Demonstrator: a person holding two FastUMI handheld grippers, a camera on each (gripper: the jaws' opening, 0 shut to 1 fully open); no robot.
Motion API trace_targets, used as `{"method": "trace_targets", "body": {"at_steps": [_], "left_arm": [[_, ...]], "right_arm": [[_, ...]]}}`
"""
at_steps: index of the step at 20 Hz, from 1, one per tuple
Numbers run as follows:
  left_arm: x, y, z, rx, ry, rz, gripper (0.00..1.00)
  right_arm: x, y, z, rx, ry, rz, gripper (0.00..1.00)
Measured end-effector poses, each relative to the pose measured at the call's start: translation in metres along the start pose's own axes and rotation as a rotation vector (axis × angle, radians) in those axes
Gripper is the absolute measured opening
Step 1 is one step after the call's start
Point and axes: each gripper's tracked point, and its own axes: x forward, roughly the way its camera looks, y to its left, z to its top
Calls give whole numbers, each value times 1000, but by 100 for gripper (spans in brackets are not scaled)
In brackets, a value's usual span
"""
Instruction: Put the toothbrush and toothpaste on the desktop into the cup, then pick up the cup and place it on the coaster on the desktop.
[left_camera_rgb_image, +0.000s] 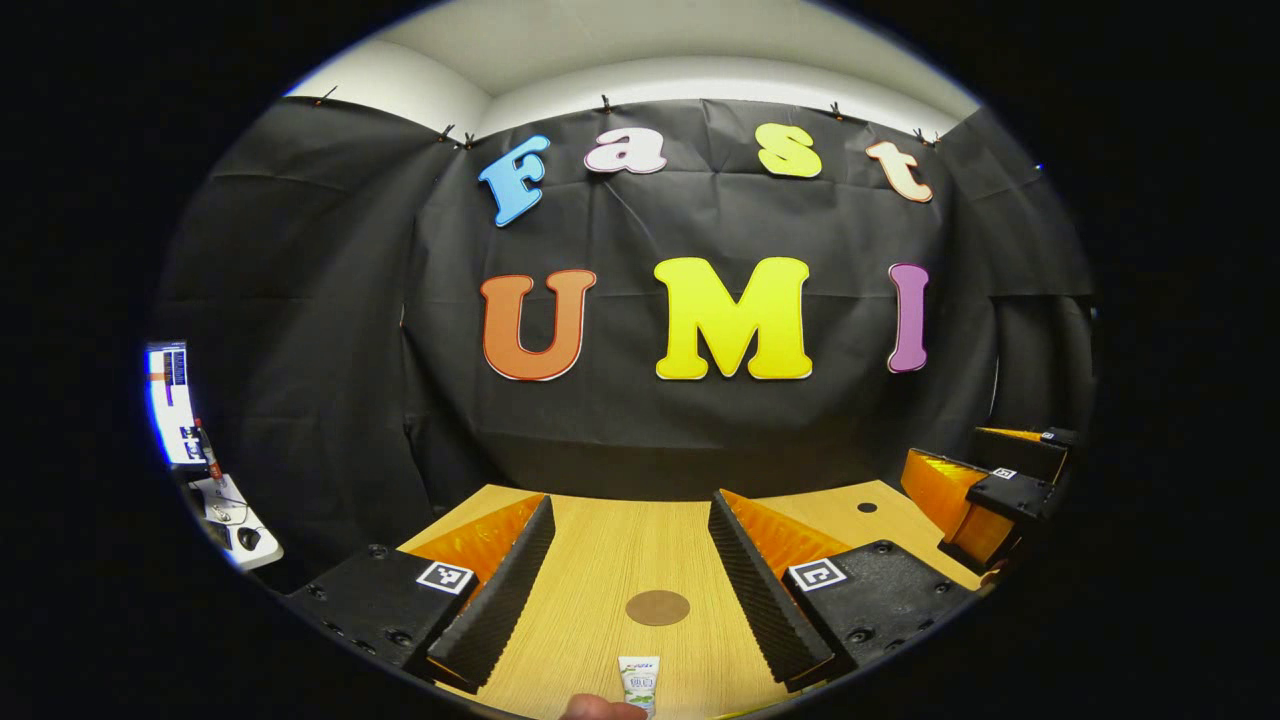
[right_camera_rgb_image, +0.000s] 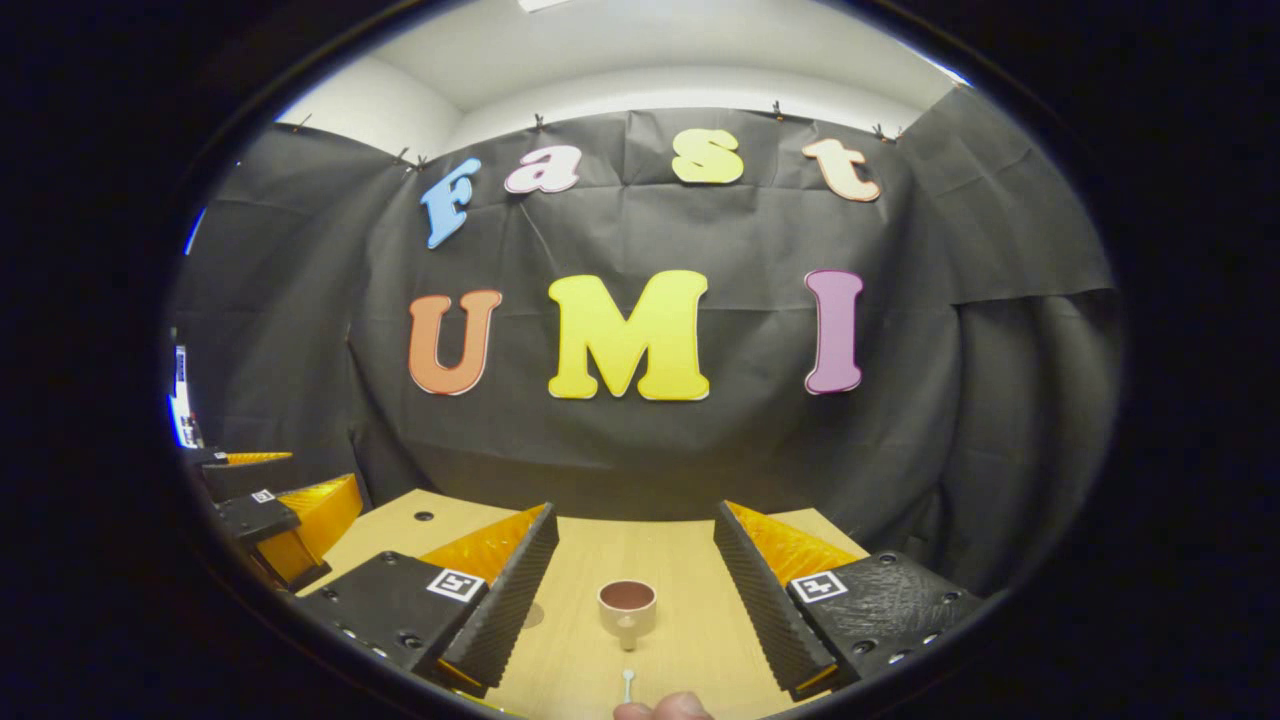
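In the left gripper view a small white and green toothpaste tube (left_camera_rgb_image: 639, 683) lies on the wooden desktop (left_camera_rgb_image: 600, 560) at the near edge. A round brown coaster (left_camera_rgb_image: 657, 607) lies just beyond it. My left gripper (left_camera_rgb_image: 632, 510) is open, its fingers spread to either side of both. In the right gripper view a beige cup (right_camera_rgb_image: 627, 606) with a dark inside stands upright, and the pale end of the toothbrush (right_camera_rgb_image: 627, 682) lies in front of it. My right gripper (right_camera_rgb_image: 635, 515) is open around them, touching neither.
The right gripper (left_camera_rgb_image: 985, 480) appears at the right of the left gripper view, and the left gripper (right_camera_rgb_image: 265, 505) at the left of the right gripper view. A pinkish rounded shape (right_camera_rgb_image: 665, 708) sits at the bottom edge. A side table with a screen (left_camera_rgb_image: 175, 405) stands far left.
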Motion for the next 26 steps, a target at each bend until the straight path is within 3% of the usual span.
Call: {"method": "trace_targets", "body": {"at_steps": [6, 13, 26], "left_arm": [[4, -3, -13, -1, 26, -4, 98], [2, -6, -51, -10, 108, -15, 99], [-38, -34, -188, 6, 486, -77, 99]], "right_arm": [[3, 3, -14, -10, 33, 12, 98], [10, -2, -55, -23, 120, 12, 95], [-14, -8, -220, -58, 576, 58, 95]]}}
